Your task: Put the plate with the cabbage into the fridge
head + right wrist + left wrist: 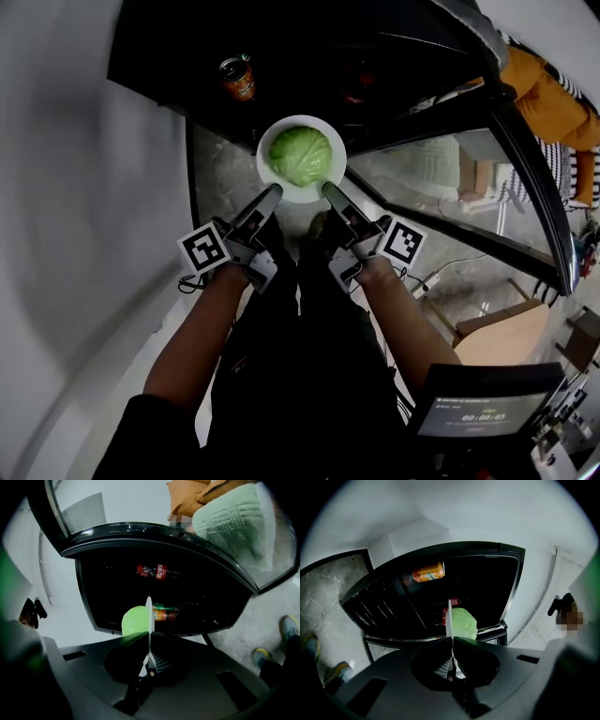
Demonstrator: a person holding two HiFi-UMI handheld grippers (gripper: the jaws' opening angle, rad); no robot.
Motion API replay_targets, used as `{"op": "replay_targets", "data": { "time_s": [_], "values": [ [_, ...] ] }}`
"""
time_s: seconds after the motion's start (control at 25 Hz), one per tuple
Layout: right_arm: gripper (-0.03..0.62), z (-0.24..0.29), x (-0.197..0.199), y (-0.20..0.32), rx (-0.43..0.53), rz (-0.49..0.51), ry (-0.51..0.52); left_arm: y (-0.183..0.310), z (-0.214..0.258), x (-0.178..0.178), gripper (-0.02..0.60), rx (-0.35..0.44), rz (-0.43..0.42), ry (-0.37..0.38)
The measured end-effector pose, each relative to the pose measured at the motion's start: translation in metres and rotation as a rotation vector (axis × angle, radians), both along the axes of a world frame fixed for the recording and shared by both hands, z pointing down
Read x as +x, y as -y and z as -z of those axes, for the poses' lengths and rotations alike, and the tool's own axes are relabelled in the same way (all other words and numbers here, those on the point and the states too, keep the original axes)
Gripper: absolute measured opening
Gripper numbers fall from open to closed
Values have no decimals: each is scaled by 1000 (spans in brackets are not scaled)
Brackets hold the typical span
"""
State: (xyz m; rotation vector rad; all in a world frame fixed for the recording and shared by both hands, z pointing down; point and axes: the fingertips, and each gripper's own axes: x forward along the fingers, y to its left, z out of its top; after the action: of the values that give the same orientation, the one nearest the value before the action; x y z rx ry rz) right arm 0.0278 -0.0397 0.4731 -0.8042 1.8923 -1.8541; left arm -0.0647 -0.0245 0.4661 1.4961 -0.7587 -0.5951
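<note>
Your left tool point(273, 194) and right tool point(331, 191) are each clamped on the near rim of the plate point(269, 176). It hangs at the mouth of the open fridge point(309, 56) with the cabbage point(300, 155) in its middle. Hold both tools level so the cabbage cannot roll. Slide the plate straight in, clear of the orange bottle point(238, 78).

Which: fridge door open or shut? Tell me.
Open: the glass door stands aside, and an orange bottle shows inside beyond the plate.
</note>
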Motion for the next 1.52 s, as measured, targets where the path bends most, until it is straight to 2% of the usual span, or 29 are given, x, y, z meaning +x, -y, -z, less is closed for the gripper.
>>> {"op": "replay_targets", "data": {
  "time_s": [0.64, 0.92, 1.52],
  "values": [
    [18, -2, 1, 3, -45, -8, 14, 3, 3, 1, 14, -49, 28, 11],
    [18, 0, 2, -1, -22, -28, 2, -1, 4, 1, 14, -35, 28, -2],
    [18, 9, 4, -7, -51, -52, -20, -7, 15, 2, 14, -59, 58, -7]
  ]
}}
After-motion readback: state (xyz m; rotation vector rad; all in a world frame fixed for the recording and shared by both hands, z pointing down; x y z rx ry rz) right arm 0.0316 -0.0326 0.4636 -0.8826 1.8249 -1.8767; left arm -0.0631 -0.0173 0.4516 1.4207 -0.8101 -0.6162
